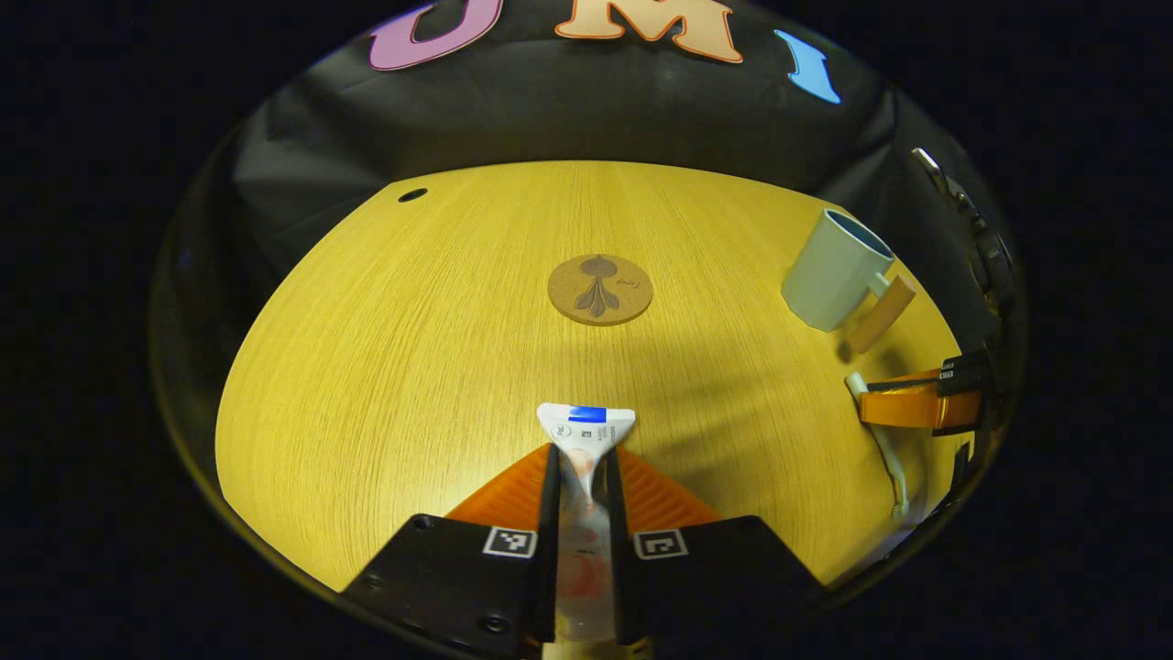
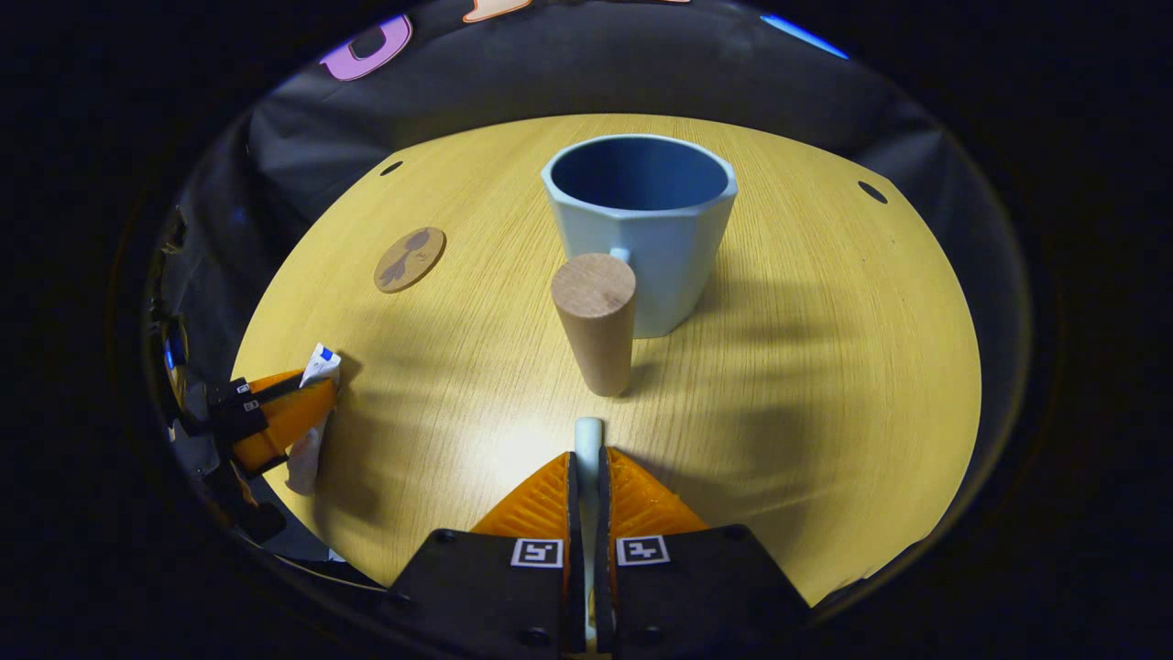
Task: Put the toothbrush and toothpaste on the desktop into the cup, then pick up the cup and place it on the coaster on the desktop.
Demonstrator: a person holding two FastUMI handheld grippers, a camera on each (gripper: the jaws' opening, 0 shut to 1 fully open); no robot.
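The left gripper (image 1: 586, 477) pinches one white toothpaste tube with a blue stripe (image 1: 586, 431); the right gripper (image 2: 587, 477) clamps one slim white toothbrush (image 2: 587, 440) before one pale-blue faceted cup (image 2: 641, 220); one round cork coaster (image 1: 600, 290) lies mid-desktop (image 1: 385, 367)

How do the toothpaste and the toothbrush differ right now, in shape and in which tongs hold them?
The toothpaste is a wide, flat, crimped tube; the toothbrush is a thin stick. The toothpaste sits in the left tongs, the toothbrush in the right tongs. The toothpaste carries a blue band; the toothbrush looks plain pale. Both are gripped, pointing forward above the table.
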